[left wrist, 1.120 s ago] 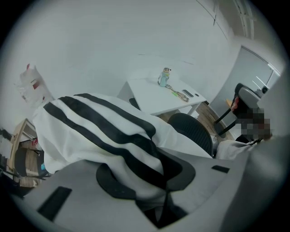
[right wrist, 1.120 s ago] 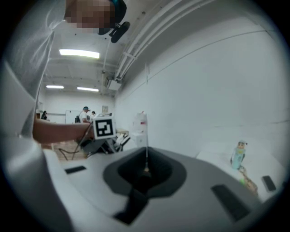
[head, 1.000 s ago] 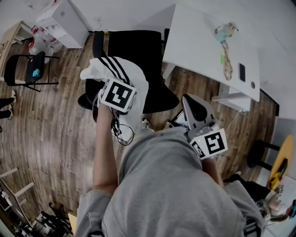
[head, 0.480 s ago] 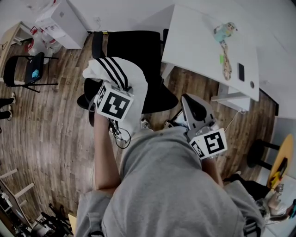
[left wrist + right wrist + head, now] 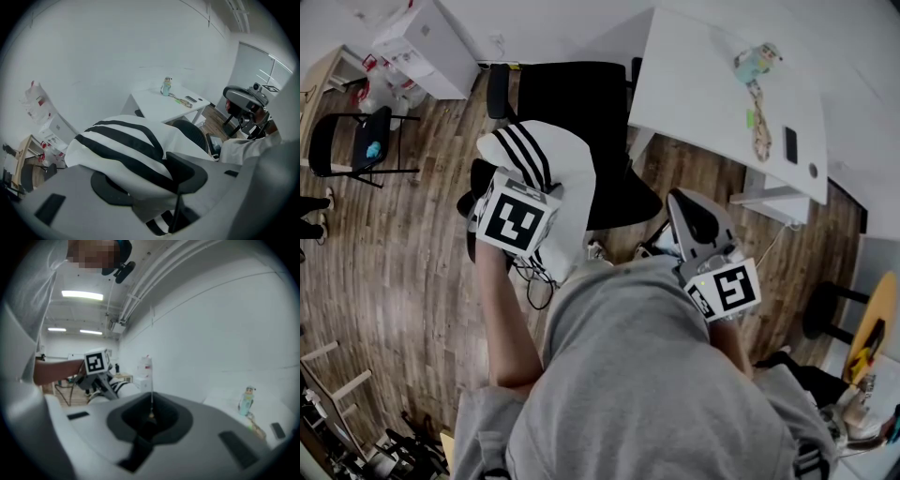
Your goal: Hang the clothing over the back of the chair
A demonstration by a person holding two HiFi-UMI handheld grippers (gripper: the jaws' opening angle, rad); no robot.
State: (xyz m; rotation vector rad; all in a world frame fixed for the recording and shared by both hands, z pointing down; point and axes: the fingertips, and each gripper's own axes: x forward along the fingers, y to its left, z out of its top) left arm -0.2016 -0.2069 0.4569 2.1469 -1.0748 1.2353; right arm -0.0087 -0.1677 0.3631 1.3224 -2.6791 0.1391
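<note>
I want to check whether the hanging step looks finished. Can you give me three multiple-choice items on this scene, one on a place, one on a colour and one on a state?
1. Where does the garment lie?
A. in a laundry basket
B. over the back of the black chair
C. on a wall hook

2. What colour are the garment's stripes?
A. red
B. blue
C. black

3. How do the jaws of the right gripper stand?
A. together, with nothing between them
B. clamped on the garment
C. wide apart

Answers:
1 B: in the head view the cloth drapes over the chair's back.
2 C: black bands cross the white cloth.
3 A: the right gripper view shows only a thin seam between the jaws.
</note>
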